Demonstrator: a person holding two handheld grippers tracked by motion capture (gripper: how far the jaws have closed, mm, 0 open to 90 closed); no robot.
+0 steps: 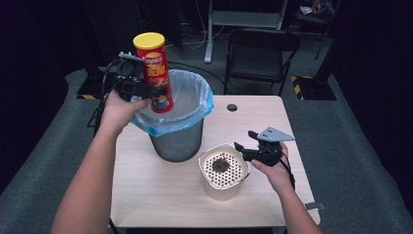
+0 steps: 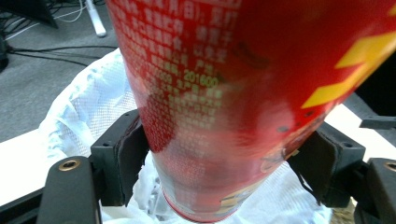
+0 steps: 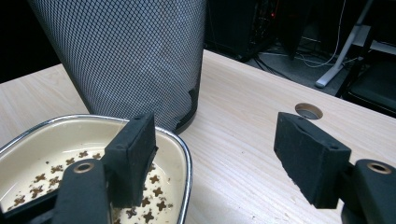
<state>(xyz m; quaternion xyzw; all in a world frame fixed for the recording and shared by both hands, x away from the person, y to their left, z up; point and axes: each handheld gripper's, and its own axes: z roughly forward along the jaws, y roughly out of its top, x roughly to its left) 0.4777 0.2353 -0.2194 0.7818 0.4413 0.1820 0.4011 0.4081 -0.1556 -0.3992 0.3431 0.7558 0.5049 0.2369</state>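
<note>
chip can over the bin, my other claw by the bowl

my left claw [image 1: 146,90] is clamped on the red chip can [image 1: 155,73], which stands nearly upright with its yellow lid on top and its foot just above the mouth of the mesh bin [image 1: 176,141]. in the high view i see the whole can, the bin's white and blue liner [image 1: 195,100] folded over the rim, and my left hand [image 1: 117,109] behind the claw. the left gripper view gives what that one cannot: both black pads [image 2: 130,154] press flat on the can's sides, small print runs down the red wall, and the liner lies crumpled right beneath the can's bottom edge.

my right claw [image 1: 251,148] hangs partly wide with nothing between its pads, just beside the rim of the cream bowl [image 1: 221,187]. from above, the bowl shows a perforated insert with a dark clump [image 1: 220,165] in the middle. the right gripper view shows instead the bowl's metal-edged rim under my one pad, brown cross-shaped marks inside, and the bin's mesh wall standing close behind the bowl on the wooden table [image 1: 156,195].

a round cable hole [image 1: 232,107] sits in the table beyond the bin. a black folding chair [image 1: 260,56] stands past the table's far edge. the bin stands between my two claws.
</note>
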